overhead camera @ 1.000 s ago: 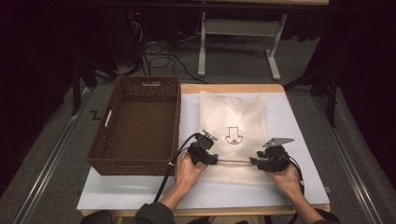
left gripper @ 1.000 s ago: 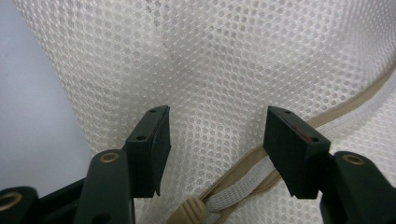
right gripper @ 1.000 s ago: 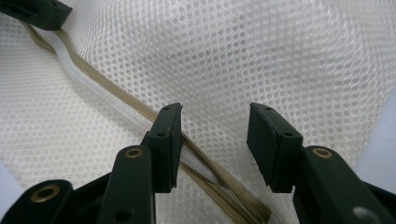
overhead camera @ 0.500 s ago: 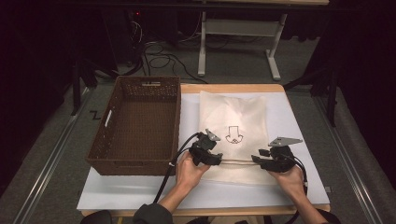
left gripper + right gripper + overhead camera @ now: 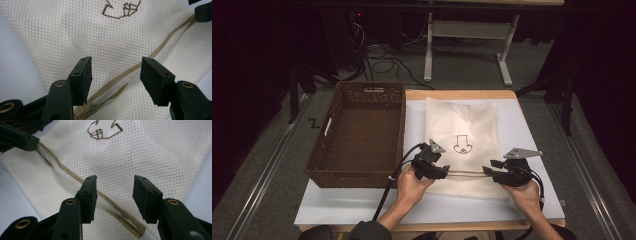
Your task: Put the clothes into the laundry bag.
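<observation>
We had both grippers down over the near end of the white mesh laundry bag [image 5: 462, 145], which lay flat on the pale sheet covering the table [image 5: 337, 210], just right of the brown wicker basket [image 5: 357, 135]. The bag's zipper [image 5: 464, 173], a tan-edged strip running left to right across its near part, sat between our two hands. From the left gripper view the zipper [image 5: 140, 71] passed under the gap of the left gripper [image 5: 115, 72], whose jaws stood moderately wide apart with only mesh and zipper tape below them and nothing pinched. From the right gripper view the right gripper [image 5: 115, 192] hung with its jaws wide too, the zipper [image 5: 65, 171] slanting beneath its left jaw, and again nothing was clamped. In the high view the left gripper [image 5: 432, 167] sat at the zipper's left end and the right gripper [image 5: 504, 174] at its right end.

We judged the work to be near its start: the bag was laid out and both tools were lined up on the zipper, but no grip had been taken. We could not tell from the pictures whether the zipper was fully shut, though its tapes seemed to part a little near the right gripper. The basket stood empty, so taking hold, working the zipper and any moving of the bag were, as far as we could judge, left to do
</observation>
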The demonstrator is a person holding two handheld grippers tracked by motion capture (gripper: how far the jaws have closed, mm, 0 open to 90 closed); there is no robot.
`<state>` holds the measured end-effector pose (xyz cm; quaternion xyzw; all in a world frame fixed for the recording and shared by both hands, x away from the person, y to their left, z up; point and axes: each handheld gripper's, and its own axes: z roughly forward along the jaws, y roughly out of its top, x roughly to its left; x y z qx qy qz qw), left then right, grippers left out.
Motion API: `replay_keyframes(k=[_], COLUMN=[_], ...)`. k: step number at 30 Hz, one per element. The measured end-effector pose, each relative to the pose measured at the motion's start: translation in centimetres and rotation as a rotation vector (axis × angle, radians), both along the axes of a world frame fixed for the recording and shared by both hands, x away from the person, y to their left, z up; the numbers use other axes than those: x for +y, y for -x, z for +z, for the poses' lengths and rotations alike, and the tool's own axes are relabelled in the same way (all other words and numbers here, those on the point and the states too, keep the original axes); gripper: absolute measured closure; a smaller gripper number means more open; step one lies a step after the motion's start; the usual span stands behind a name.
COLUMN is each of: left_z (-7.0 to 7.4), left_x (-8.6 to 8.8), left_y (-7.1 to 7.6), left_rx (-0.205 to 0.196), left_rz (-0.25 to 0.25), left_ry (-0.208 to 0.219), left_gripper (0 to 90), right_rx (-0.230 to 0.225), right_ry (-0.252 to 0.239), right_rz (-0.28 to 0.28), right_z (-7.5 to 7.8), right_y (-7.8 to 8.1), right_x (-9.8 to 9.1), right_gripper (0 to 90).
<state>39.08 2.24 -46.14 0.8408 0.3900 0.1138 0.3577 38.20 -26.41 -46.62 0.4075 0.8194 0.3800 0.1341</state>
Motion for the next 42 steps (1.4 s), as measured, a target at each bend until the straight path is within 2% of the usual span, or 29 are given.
replay_keyframes(k=[4,8,14,21,32,42], left_z=[0.3,0.6,0.9,1.2,1.1,0.6], left_x=[0.2,0.4,0.8,1.1,1.9,3.0], left_y=[0.3,0.7,1.0,1.5,2.6,3.5], left_rx=[0.001,-0.009,-0.015,-0.02,-0.027,-0.016], left_rz=[-0.001,-0.011,-0.009,-0.02,-0.026,-0.021], left_ry=[0.027,0.022,0.044,0.043,0.058,0.066], left_gripper=[42.5,42.5,42.5,42.4,42.0,41.6], right_rx=[-0.019,-0.014,-0.01,-0.017,-0.017,-0.013], right_ry=[0.003,-0.011,-0.012,-0.018,-0.03,-0.051], right_rz=[0.02,0.016,0.021,0.032,0.048,0.05], right_z=[0.2,0.3,0.2,0.3,0.2,-0.1], right_y=[0.4,0.6,1.1,1.6,2.7,3.5], right_x=[0.0,-0.1,-0.4,-0.5,-0.6,-0.9], right_gripper=[53.8,53.6,52.7,52.0,50.7,50.4])
